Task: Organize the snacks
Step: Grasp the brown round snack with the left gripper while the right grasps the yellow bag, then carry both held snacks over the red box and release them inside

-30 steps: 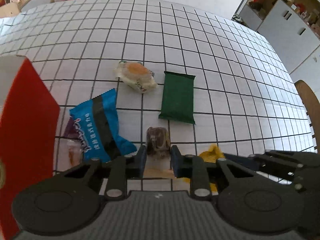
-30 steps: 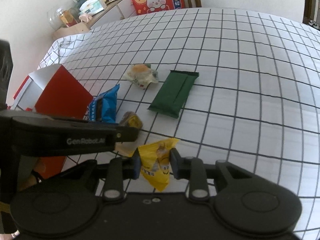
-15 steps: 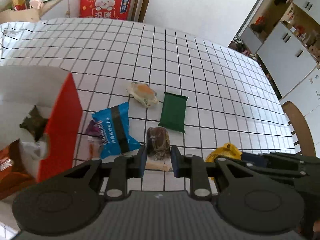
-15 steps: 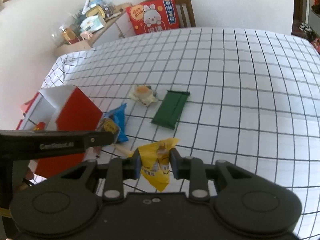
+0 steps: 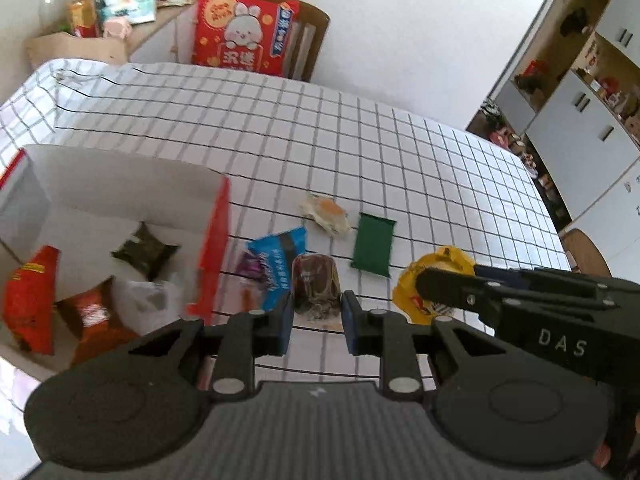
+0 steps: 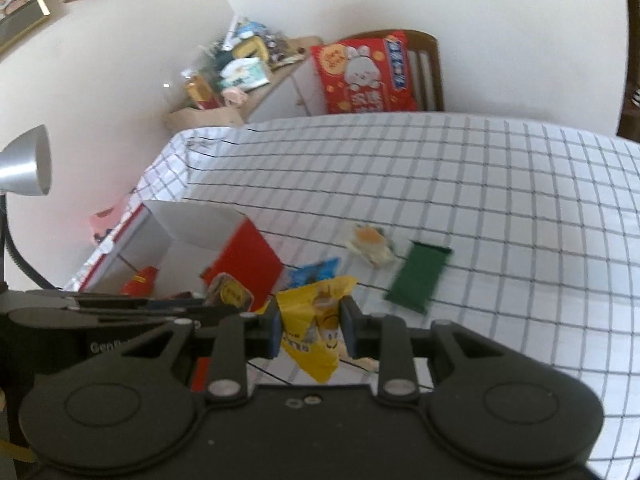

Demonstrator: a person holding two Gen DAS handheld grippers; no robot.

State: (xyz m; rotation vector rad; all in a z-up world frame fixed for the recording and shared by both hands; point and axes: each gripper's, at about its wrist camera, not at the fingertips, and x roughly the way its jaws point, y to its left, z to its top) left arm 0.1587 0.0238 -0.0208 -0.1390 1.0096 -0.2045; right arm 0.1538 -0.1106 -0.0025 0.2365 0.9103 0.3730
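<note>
Approx halfway: several snacks already in box (image 5: 216, 248), L gripper (image 5: 316, 320) clamps brown snack (image 5: 314, 284), R gripper (image 6: 312, 330) clamps yellow packet (image 6: 316, 320), w/ green bar (image 5: 373, 245), blue packet (image 5: 276, 258) & bun (image 5: 326, 214) left on table (image 5: 400, 152).

Red rabbit cushion (image 5: 244, 34) on wooden chair (image 5: 312, 28); grey desk lamp (image 6: 26, 166); white cabinets (image 5: 576, 128).

The left gripper (image 5: 315, 312) points steeply down, its blue-padded fingers (image 5: 282, 322) pressed close on a brown snack (image 5: 315, 288) held above the table. The right gripper (image 6: 312, 330) tilts down too, jaws narrow, pinching a yellow packet (image 6: 316, 336). The two grippers hang side by side, each visible in the other's view.
</note>
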